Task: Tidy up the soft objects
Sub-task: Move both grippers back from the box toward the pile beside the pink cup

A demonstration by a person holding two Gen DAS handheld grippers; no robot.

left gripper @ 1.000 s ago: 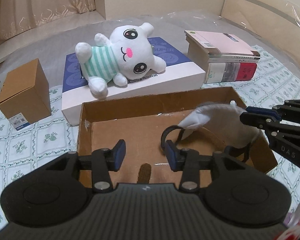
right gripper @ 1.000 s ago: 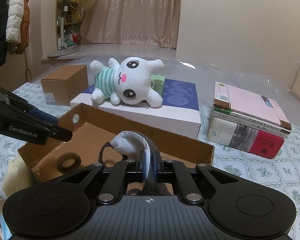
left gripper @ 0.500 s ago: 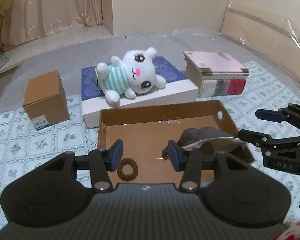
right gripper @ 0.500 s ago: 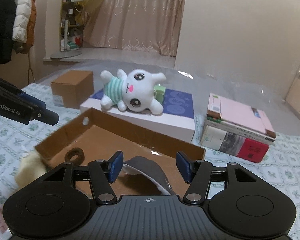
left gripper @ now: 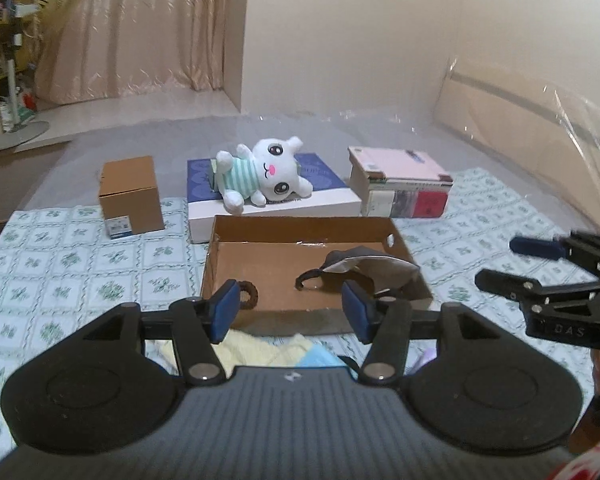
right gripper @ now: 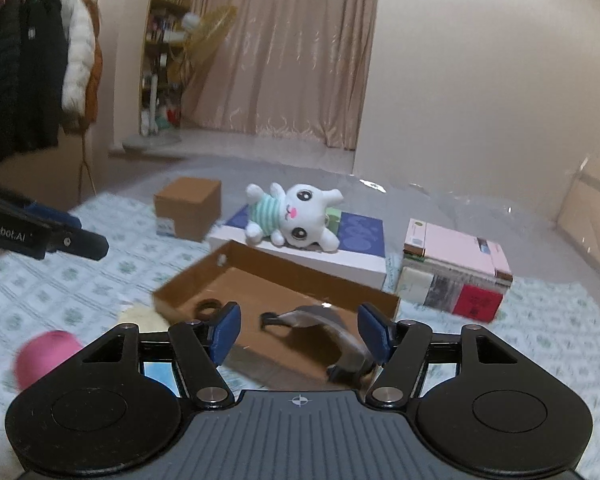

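Two soft things already lie in the shallow brown cardboard tray [left gripper: 212,264]: a grey fabric face mask with dark ear loops [left gripper: 364,266] and a brown fuzzy hair tie [left gripper: 249,295]. Both the left gripper [left gripper: 292,310] and right gripper [right gripper: 302,334] have just been opening and grasp nothing. By my judgement the yellow cloth [left gripper: 256,350], pink ball [right gripper: 46,356] and cream fluffy piece [right gripper: 142,316] outside the tray remain, perhaps also the white plush bunny in a green striped shirt [left gripper: 260,174].

A: What sits in the cardboard tray [right gripper: 228,266]?
B: A grey cloth [right gripper: 320,316] and a dark ring [right gripper: 208,306]. The right gripper [right gripper: 302,332] hangs above, its jaws just opened, nothing between its fingers [right gripper: 224,330].
A: Behind?
B: A plush rabbit [right gripper: 296,218].
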